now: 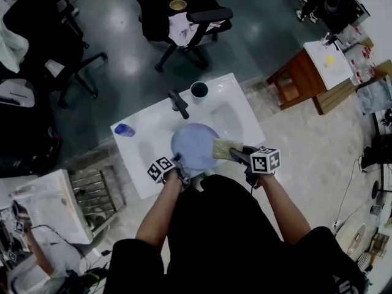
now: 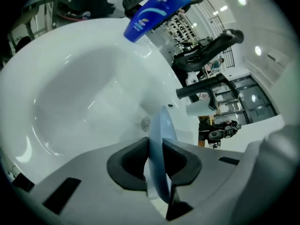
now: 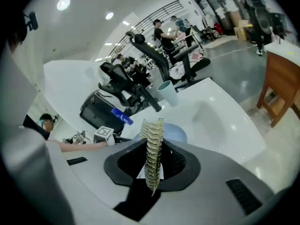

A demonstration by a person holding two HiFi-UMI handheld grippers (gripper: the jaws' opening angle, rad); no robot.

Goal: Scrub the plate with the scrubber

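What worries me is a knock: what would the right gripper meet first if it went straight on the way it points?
Probably the blue plate, just past the scrubber that the right gripper holds; the faucet stands farther behind, though depth is unclear.

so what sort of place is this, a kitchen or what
Likely a lab or office workspace, not a kitchen: the white sink stands alone on a grey floor, with black office chairs and a wooden table around it.
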